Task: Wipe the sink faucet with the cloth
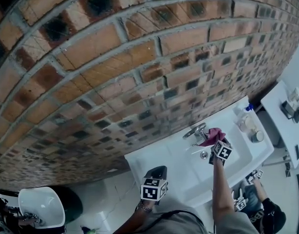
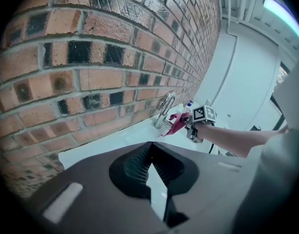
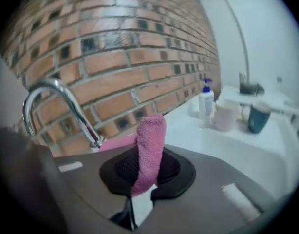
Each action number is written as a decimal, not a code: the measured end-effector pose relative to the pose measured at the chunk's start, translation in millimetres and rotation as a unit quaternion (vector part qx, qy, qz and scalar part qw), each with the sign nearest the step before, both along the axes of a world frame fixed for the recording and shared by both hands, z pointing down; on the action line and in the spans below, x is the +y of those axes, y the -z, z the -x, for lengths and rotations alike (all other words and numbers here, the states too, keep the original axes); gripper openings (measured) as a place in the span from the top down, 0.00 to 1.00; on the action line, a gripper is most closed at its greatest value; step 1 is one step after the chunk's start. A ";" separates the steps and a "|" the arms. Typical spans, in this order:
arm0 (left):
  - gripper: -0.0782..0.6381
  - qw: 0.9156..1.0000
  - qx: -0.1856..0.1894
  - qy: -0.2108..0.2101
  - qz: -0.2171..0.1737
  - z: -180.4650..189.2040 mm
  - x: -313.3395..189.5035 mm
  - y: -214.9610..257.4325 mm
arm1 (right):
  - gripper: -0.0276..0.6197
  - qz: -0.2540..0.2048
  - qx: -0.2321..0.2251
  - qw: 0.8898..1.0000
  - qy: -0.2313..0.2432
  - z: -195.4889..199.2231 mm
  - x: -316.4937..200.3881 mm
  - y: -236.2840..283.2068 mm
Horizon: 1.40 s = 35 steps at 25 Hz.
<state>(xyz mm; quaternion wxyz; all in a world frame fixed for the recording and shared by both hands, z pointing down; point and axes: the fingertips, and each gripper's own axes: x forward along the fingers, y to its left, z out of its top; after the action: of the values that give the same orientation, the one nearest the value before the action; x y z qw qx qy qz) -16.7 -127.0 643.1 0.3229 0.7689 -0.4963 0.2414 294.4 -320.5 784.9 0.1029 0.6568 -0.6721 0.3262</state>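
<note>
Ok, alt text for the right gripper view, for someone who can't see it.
The right gripper is shut on a pink cloth beside a curved chrome faucet. Behind is a brick wall; at right, a pump bottle, a white mug and a teal mug stand on a white counter.

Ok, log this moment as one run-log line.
phase: wipe setup | right gripper: shut on cloth, by faucet | left gripper: shut, empty, away from faucet | cloth-faucet contact: unclear
</note>
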 end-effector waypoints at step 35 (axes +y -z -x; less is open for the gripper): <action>0.86 1.000 -0.011 0.003 0.013 12.0 14.8 -12.0 | 0.89 -0.122 -0.388 0.913 -0.042 57.8 -29.2 39.7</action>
<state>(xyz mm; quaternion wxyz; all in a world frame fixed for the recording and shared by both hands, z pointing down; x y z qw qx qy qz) -28.7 -112.2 655.1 0.3285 0.7601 -0.4992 0.2551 236.6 -349.7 745.1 -0.2606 0.5137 -0.6652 0.4751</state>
